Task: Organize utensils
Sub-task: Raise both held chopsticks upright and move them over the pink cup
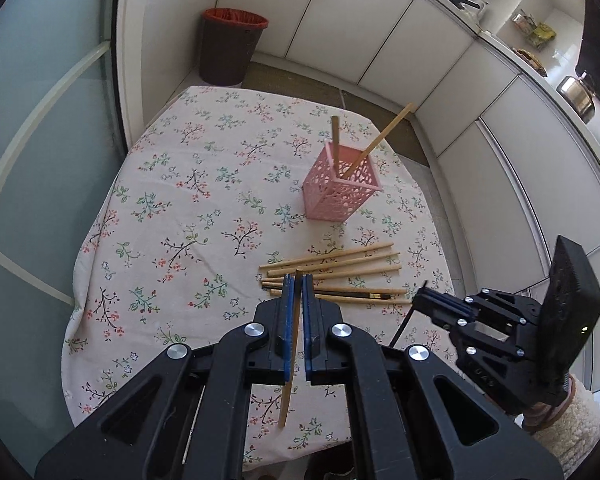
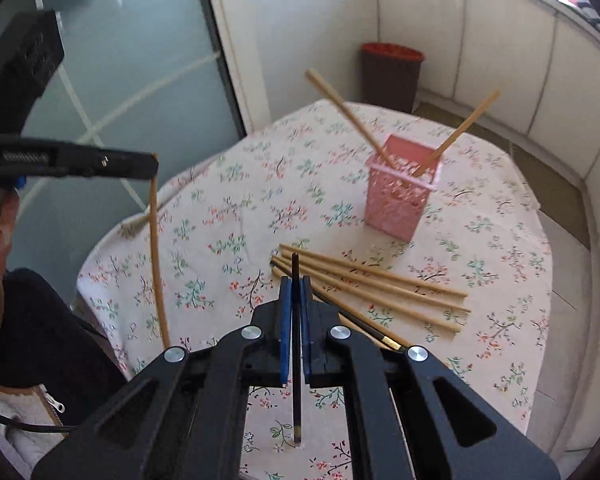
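White cabinet fronts and a frosted glass door are seen behind a bench covered by a floral cloth. A light wooden chopstick is clamped between the closed pads of the left tongs, its upper tip standing just past the fingertips and its lower end hanging below them. A dark chopstick is gripped in the same way by the closed right tongs. Just ahead of both tongs, a loose pile of chopsticks is spread flat on the cloth, one dark stick among the pale ones. Farther ahead, a pink perforated holder is stood upright on the bench, and two wooden chopsticks are leaned inside it, splayed apart. Beyond the bench's far edge, a dark waste bin with a red liner is placed on the floor.
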Demonstrator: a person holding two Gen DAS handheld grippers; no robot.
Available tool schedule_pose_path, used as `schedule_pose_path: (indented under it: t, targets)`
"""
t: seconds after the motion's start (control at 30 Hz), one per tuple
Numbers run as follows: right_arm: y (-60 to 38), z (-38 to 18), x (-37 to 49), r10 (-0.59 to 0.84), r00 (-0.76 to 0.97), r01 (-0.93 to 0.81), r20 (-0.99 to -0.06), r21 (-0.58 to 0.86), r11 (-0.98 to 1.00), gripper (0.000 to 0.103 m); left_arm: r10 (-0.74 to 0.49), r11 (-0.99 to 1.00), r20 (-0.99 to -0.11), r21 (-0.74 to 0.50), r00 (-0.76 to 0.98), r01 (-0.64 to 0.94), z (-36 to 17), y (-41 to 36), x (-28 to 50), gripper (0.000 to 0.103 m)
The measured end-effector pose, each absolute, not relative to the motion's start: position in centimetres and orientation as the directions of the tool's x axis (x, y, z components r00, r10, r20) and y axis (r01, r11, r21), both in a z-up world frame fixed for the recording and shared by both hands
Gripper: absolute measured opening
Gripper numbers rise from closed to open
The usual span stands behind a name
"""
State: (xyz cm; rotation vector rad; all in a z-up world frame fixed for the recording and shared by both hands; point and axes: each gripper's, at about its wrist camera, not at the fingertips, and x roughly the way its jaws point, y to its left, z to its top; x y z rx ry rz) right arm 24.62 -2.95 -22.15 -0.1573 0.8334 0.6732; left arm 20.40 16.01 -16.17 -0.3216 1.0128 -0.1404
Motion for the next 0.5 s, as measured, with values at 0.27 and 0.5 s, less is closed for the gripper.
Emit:
schedule_pose_path:
  t: [0.27, 0.5]
  targets:
    - [-7.4, -14.6, 23.8, 0.496, 0.621, -0.514, -0.606, 0.162, 0.842, 0.004, -0.242, 0.961, -0.768, -0.274, 0.593, 0.037, -10.8, 13.0, 21.5, 0.003]
    - [-9.9, -9.3, 25.2, 0.459, 0.716, -0.443, -0.526, 0.164, 0.881, 0.004, -0.236, 0.968, -0.730, -0.231, 0.641, 0.094, -6.1, 11.0, 23.4, 0.000]
